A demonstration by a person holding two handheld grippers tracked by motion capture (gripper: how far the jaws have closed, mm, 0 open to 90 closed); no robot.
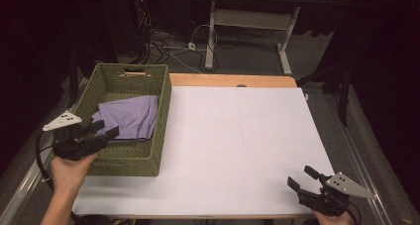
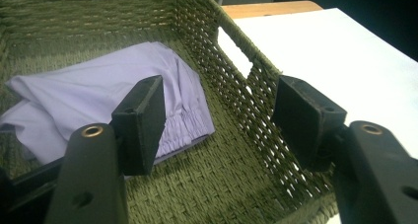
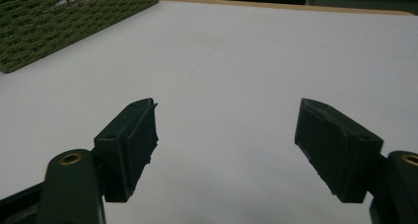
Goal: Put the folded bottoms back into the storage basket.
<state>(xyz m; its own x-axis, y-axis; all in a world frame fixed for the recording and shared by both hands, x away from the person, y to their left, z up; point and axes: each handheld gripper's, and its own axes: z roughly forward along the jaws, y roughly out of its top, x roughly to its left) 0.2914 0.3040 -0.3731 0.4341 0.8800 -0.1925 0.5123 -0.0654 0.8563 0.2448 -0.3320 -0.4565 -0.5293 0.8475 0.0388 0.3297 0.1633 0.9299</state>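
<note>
A green woven basket (image 1: 157, 131) stands on the table's left side, and a folded lilac garment (image 1: 130, 117) lies inside it. My left gripper (image 1: 105, 128) hovers open over the basket's near left corner, nothing between its jaws. In the left gripper view the lilac garment (image 2: 88, 95) lies just beyond the open jaws, with the basket wall (image 2: 231, 105) running between them. My right gripper (image 1: 303, 178) stands open low over the table's near right corner. In the right gripper view its jaws (image 3: 224, 135) are wide apart over bare white surface.
A white sheet (image 1: 237, 145) covers most of the wooden table (image 1: 228, 80). Behind the table, cables (image 1: 163, 46) and a white desk frame (image 1: 247, 31) stand on the dark floor. The basket's corner (image 3: 59, 21) shows far left in the right gripper view.
</note>
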